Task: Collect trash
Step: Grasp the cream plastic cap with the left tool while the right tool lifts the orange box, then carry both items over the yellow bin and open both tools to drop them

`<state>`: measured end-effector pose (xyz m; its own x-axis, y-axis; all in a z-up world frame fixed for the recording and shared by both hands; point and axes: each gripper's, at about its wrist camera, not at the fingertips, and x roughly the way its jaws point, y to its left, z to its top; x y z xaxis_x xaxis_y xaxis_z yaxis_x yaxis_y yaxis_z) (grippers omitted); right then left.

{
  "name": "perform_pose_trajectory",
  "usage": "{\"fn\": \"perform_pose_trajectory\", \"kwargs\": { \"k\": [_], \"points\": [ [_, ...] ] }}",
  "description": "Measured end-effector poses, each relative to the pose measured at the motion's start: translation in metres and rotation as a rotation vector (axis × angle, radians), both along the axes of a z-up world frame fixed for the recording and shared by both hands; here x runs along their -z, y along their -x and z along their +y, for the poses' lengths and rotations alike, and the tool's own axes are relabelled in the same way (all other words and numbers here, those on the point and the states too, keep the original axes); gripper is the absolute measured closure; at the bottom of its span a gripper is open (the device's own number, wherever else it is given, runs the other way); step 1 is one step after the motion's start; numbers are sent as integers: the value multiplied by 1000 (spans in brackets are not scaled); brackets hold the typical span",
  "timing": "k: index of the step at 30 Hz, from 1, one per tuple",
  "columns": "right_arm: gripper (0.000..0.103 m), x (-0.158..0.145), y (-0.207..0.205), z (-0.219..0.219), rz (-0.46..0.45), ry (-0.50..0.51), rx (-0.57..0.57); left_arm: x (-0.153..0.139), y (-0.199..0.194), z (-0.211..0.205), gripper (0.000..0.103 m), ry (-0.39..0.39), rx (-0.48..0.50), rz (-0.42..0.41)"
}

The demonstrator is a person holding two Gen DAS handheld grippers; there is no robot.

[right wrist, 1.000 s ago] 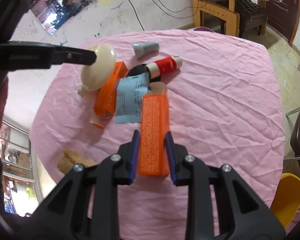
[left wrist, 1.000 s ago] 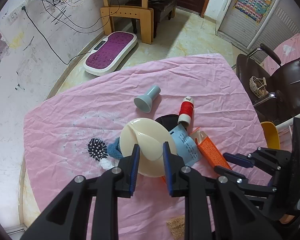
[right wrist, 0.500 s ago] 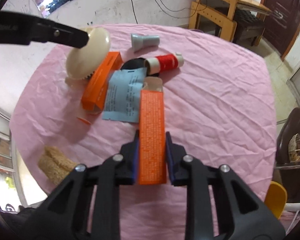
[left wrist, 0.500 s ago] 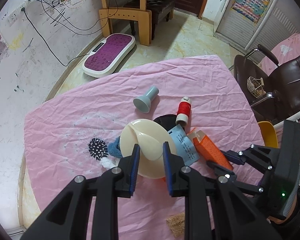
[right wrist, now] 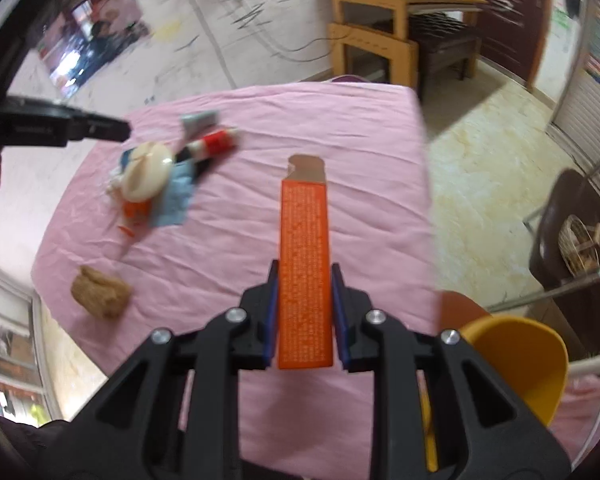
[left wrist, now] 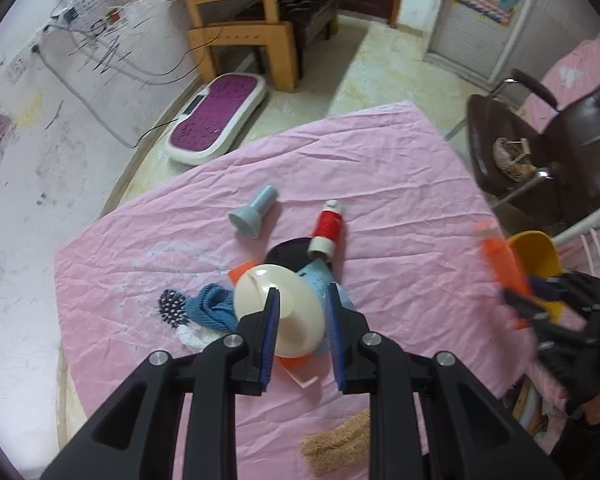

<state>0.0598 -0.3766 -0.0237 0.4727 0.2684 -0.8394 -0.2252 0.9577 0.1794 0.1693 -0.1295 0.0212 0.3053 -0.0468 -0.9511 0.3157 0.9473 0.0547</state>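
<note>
My right gripper [right wrist: 304, 312] is shut on a long orange carton [right wrist: 305, 256] and holds it in the air over the pink tablecloth [right wrist: 360, 140], near the right edge and a yellow bin [right wrist: 516, 360]. In the left wrist view that carton [left wrist: 500, 264] shows blurred beside the bin [left wrist: 536, 256]. My left gripper [left wrist: 302, 332] hovers with a narrow gap above a cream dish [left wrist: 280, 308] lying on a pile: blue paper [left wrist: 320, 280], another orange carton [left wrist: 296, 362], a black disc [left wrist: 286, 252]. Nothing is gripped there.
Around the pile lie a grey cap [left wrist: 252, 216], a red bottle [left wrist: 328, 232], a blue cloth [left wrist: 214, 306], a spiky ball [left wrist: 172, 306] and a brown sponge [left wrist: 336, 448]. A dark chair [left wrist: 560, 152] stands past the table's right edge.
My right gripper shut on the orange carton, lifted it off the cloth and swung it right, towards the yellow bin. The left gripper drifted a little over the dish.
</note>
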Motion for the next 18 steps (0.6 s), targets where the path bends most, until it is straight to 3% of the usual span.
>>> {"fn": "perform_pose_trajectory", "kwargs": {
  "k": [7,14,18],
  "points": [
    [81,13,26,-96,9,-27,146,29,-25,9,82,-44,-103,72],
    [81,44,38,-144,47,-39,214,48,-27,-6,82,-105,-99,129],
    [81,67,39,-163,82,-38,242,47,-30,-3,83,-116,-137,113]
  ]
}}
